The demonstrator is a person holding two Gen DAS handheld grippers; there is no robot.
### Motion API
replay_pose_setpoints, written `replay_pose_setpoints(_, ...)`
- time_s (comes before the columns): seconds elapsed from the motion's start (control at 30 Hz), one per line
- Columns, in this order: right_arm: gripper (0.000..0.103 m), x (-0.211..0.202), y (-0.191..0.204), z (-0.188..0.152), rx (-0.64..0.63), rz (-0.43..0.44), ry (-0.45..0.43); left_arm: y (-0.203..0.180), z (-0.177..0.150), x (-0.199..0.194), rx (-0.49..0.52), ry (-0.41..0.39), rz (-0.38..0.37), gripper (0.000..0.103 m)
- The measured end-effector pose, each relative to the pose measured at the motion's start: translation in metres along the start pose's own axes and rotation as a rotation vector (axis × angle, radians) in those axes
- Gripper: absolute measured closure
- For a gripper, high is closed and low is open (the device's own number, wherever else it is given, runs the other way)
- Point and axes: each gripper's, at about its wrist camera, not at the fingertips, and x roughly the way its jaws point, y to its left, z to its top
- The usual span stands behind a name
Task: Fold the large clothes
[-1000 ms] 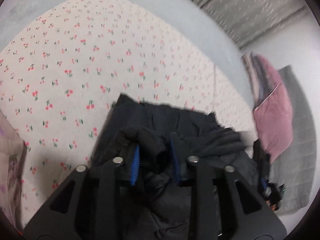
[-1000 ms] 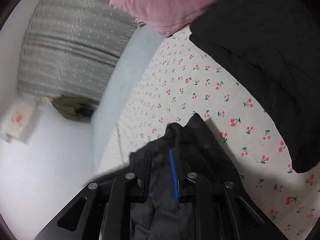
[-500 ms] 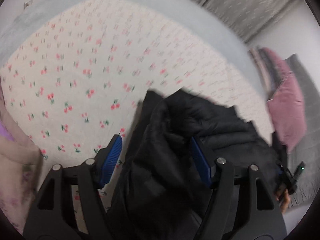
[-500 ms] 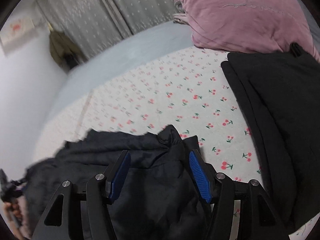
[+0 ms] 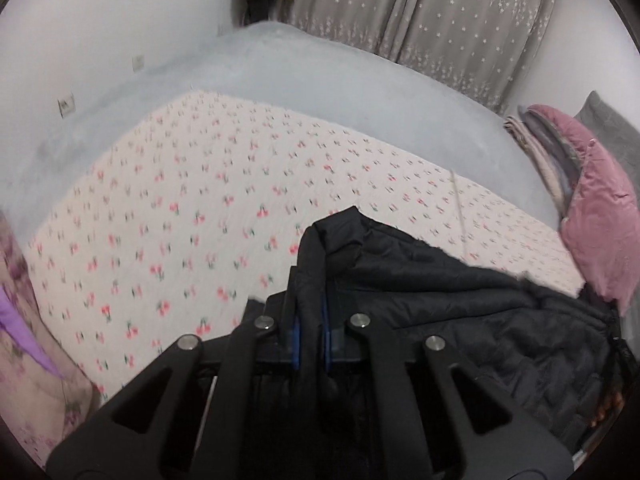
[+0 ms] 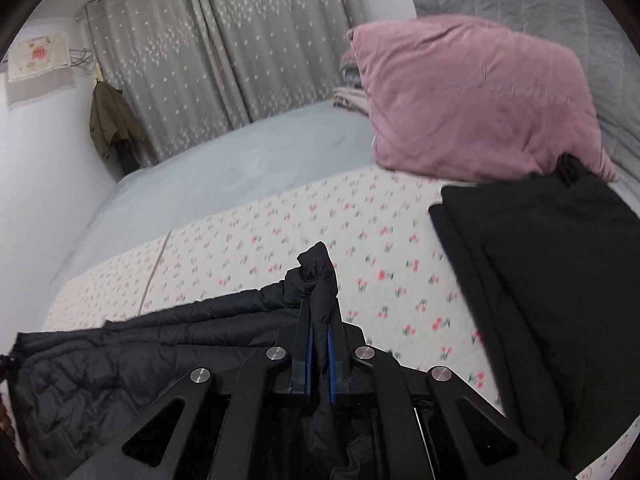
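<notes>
Both grippers have re-clamped. Half a second ago the left gripper (image 5: 310, 336) and right gripper (image 6: 319, 360) had their blue pads spread wide around the black puffer jacket (image 5: 460, 304); now each pair is pinched tight on a bunched ridge of its fabric — a fresh grasp at two points of one edge.

Left wrist view: the jacket runs from the closed pads off to the right, low over the cherry-print sheet (image 5: 180, 220), with a corner poking up just past the fingertips. Right wrist view: the same jacket (image 6: 160, 344) stretches away to the left, a peak of cloth sticking out above the pads. Whether the held edge is lifted or resting on the sheet I cannot tell.

A folded dark garment (image 6: 552, 280) lies well apart on the right, against the pink pillow (image 6: 472, 104). Grey curtain (image 6: 224, 52) behind the bed.

Judgement: regrasp done, so the edge is ready to be carried over for a fold — jacket not yet compact, task roughly mid-way. Puffy slippery shell; thick bunch could slide from the pads.
</notes>
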Motion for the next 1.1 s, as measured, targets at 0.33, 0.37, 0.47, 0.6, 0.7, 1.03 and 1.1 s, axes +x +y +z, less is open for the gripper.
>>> replay_pose_setpoints(0.33,0.097,0.084,-0.017,-0.023,-0.002,-0.109,0.186,0.004,-0.036,0.093,0.032,0.111,0.107,0.090)
replay_pose_setpoints(0.37,0.096,0.087,-0.017,-0.025,-0.007,-0.116,0.197,0.003,-0.038,0.093,0.038,0.113,0.107,0.090)
replay_pose_setpoints(0.47,0.090,0.101,-0.019,-0.034,-0.008,-0.142,0.232,0.007,-0.035,0.083,0.023,0.089,0.078,0.081)
replay_pose_setpoints(0.6,0.083,0.094,-0.030,-0.030,0.042,-0.128,0.233,0.016,-0.026,0.064,-0.014,0.079,0.044,0.065)
replay_pose_setpoints(0.7,0.082,0.056,-0.036,-0.017,0.121,-0.091,0.167,0.031,-0.020,0.017,-0.073,0.007,-0.012,0.059)
replay_pose_setpoints(1.03,0.018,-0.047,0.054,-0.063,-0.144,0.147,0.190,-0.055,-0.103,-0.074,0.093,-0.049,-0.149,0.037)
replay_pose_setpoints(1.1,0.020,-0.045,0.074,-0.078,-0.214,0.157,0.213,-0.073,-0.118,-0.056,0.124,-0.014,-0.168,0.037)
